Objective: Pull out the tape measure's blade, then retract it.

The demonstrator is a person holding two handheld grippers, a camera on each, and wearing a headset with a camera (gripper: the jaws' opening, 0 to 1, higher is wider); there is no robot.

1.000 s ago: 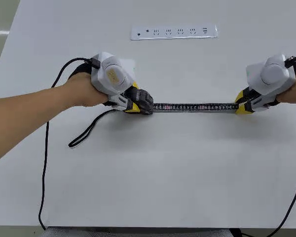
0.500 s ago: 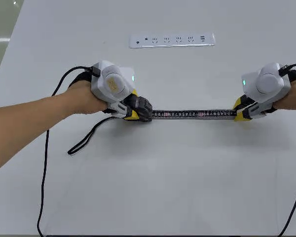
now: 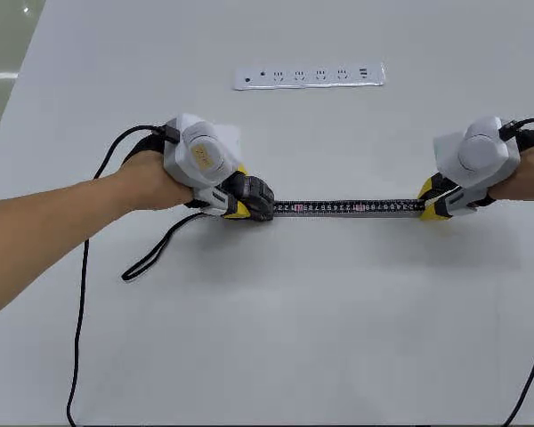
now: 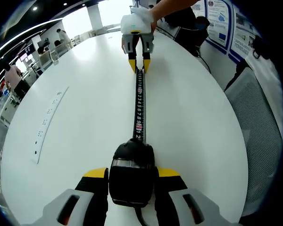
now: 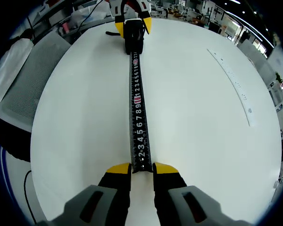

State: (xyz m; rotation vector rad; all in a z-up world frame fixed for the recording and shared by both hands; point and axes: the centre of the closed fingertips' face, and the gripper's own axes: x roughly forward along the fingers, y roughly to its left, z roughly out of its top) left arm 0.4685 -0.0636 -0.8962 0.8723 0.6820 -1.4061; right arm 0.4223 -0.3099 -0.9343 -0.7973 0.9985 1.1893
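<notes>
I read this as an open-plan office/lab: big white table (image 3: 294, 311), power strip (image 3: 309, 76) near its far edge, wall posters (image 4: 219, 16), mesh chair (image 4: 254, 103).

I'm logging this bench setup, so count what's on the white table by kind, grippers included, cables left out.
grippers: 2 (left gripper, right gripper)
tape measure: 1
power strip: 1
total: 4
</notes>
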